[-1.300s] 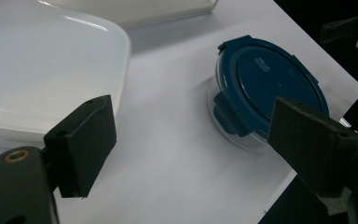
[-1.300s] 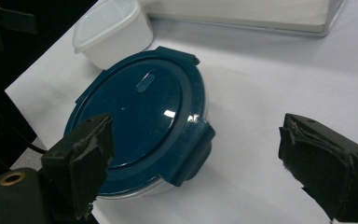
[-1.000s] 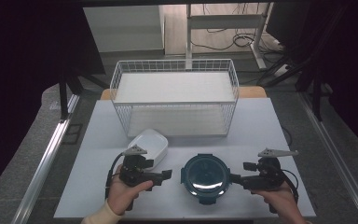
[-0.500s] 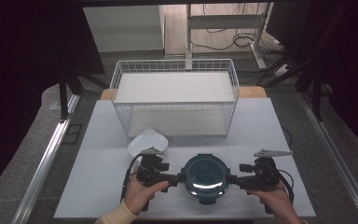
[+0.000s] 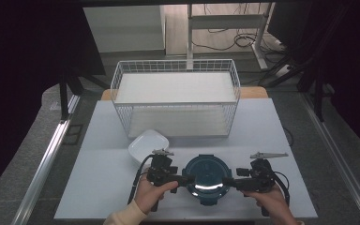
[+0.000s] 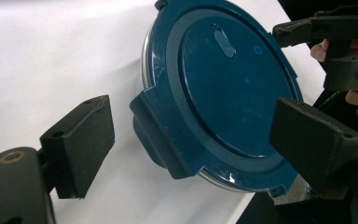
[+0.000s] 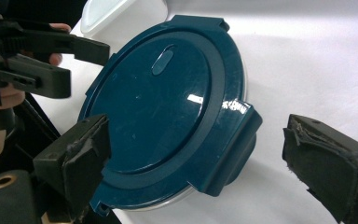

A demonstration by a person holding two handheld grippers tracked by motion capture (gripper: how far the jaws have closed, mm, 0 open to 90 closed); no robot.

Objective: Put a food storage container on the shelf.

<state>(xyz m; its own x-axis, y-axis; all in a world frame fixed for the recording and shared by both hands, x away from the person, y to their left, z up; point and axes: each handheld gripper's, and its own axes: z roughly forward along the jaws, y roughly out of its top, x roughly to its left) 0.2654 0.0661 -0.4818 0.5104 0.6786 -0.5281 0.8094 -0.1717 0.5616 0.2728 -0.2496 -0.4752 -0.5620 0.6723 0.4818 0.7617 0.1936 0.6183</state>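
Observation:
A round container with a dark teal clip lid point(image 5: 207, 176) sits near the table's front edge. My left gripper point(image 5: 186, 179) comes at it from the left and my right gripper point(image 5: 231, 182) from the right. In the left gripper view the left gripper point(image 6: 198, 142) is open, its jaws on either side of one lid clip tab point(image 6: 161, 135) without touching it. The right gripper point(image 7: 203, 161) is open too in its own view, straddling the opposite clip tab point(image 7: 233, 149) of the lid point(image 7: 163, 107). Each gripper view shows the other gripper beyond the lid.
A white square bowl point(image 5: 148, 146) lies just behind my left gripper; its corner point(image 7: 121, 14) shows past the lid. A white wire basket point(image 5: 176, 96) stands at the back of the table. The table's front edge runs just below my hands.
My left gripper has moved right, off the white bowl and up to the lid's left side. My right gripper has edged in toward the lid's right side. The container has stayed put.

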